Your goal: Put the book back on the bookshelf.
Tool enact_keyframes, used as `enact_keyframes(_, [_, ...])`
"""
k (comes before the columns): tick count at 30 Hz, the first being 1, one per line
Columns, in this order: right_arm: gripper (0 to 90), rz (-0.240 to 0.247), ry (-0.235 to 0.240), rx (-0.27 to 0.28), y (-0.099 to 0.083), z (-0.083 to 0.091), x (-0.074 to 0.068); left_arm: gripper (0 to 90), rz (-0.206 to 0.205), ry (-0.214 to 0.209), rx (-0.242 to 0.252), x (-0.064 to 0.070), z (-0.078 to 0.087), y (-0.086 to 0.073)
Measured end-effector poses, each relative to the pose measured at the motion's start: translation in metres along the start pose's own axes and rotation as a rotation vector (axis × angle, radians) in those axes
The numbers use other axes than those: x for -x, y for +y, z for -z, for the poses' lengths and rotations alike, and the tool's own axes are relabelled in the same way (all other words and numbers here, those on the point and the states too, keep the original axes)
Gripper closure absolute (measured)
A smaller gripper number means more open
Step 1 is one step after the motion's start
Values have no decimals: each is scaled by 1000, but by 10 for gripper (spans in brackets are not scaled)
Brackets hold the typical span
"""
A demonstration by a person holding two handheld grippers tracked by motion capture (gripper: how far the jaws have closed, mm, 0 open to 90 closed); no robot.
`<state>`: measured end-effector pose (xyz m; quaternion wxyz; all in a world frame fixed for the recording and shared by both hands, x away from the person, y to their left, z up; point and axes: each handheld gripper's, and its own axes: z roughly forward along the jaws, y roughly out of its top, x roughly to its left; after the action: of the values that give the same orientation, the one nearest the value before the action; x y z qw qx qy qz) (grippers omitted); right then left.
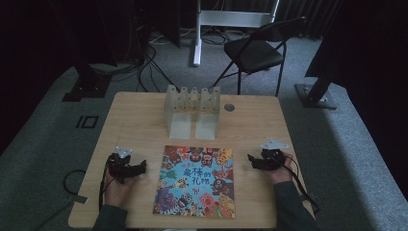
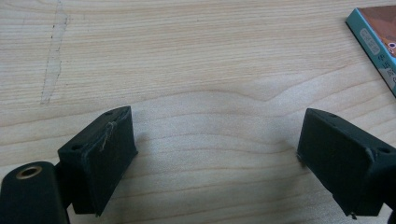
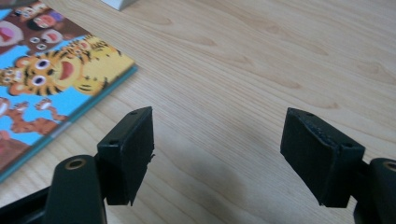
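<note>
I have my left black two-jaw gripper [image 1: 126, 166] resting toward the left edge of the light wooden table [image 1: 134, 120], and my right black two-jaw gripper [image 1: 266, 159] toward the right edge. Between them lies the colourful picture book with cartoon animals on a blue cover [image 1: 197, 181]. It lies flat, face up, close to the near edge and roughly centred, its spine and long sides running away from me.

Both sets of fingers are released: in the left gripper view my jaws stand wide apart over bare wood grain, grasping nothing, with a teal corner of the book [image 2: 373, 44] just showing at the upper right. In the right gripper view the jaws are equally spread, and the tiger-patterned cover [image 3: 51, 79] lies off to their left, near but not touching.

I judge I hold them this way, one on each side, because a thin flat book gives no easy grip from above; coming in from both long edges lets one side lift while the other pinches.

At the far edge, centred, stands the translucent plastic slotted rack [image 1: 192, 110], upright with its two base tongues pointing toward the book. It looks the likely home for the book, so the book would need tipping upright before sliding in.
</note>
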<state>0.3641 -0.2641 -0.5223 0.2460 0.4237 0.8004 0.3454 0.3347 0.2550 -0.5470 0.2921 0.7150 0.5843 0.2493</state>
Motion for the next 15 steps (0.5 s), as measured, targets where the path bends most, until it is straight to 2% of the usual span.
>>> enact_keyframes(15, [253, 56, 26, 46, 17, 10, -14, 112, 0, 0, 0, 0, 0, 0])
